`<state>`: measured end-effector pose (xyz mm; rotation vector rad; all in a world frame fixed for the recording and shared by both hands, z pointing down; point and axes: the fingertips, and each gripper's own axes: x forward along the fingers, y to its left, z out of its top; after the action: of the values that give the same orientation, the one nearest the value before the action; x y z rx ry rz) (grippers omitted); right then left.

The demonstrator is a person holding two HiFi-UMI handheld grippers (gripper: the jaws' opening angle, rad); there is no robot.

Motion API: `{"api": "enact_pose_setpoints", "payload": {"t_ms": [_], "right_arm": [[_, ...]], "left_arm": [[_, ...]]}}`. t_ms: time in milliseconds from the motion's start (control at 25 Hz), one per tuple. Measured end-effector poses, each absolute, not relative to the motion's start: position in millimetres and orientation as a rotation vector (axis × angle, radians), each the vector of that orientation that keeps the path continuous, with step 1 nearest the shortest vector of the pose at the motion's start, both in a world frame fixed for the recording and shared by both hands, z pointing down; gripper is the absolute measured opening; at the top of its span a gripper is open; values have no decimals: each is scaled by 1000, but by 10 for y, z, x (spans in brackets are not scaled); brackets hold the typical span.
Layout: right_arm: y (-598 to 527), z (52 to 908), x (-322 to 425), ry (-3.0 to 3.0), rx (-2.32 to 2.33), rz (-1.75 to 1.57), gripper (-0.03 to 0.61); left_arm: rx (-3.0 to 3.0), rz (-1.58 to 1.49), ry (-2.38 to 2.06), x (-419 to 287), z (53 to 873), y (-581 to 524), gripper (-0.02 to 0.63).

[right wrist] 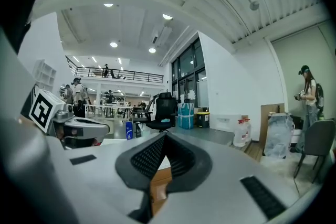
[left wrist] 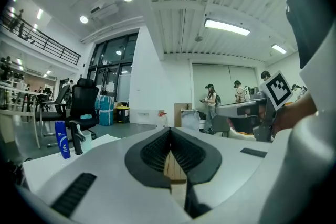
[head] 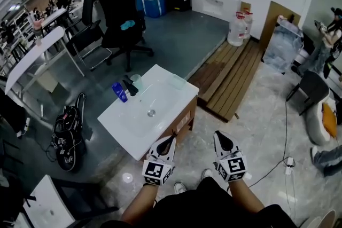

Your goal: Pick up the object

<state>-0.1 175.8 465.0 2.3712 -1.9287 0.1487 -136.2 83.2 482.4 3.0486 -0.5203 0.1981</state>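
A white sink top [head: 124,134] rests on a wooden cabinet ahead of me. At its far left corner stand a blue bottle [head: 119,92], a black tap [head: 129,86] and a clear cup [head: 137,81]. The blue bottle [left wrist: 62,139] shows at the left of the left gripper view and small in the right gripper view [right wrist: 128,130]. My left gripper [head: 170,139] hangs over the cabinet's near corner, shut and empty. My right gripper [head: 221,136] is beside it over the floor, shut with nothing held. Both are well short of the bottle.
A black office chair [head: 120,13] stands behind the sink. A black bag [head: 67,139] lies on the floor at left. Wooden planks [head: 230,80] and a water jug [head: 236,29] are at right, a cable [head: 285,131] crosses the floor, and people stand at the right edge.
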Motion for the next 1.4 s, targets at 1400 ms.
{"api": "enact_pose_setpoints", "payload": {"t_ms": [1400], "right_arm": [[572,4733,1502,-2063,2276,158,17]], "left_arm": [[3011,255,-653,42,4869,-114,14]]}}
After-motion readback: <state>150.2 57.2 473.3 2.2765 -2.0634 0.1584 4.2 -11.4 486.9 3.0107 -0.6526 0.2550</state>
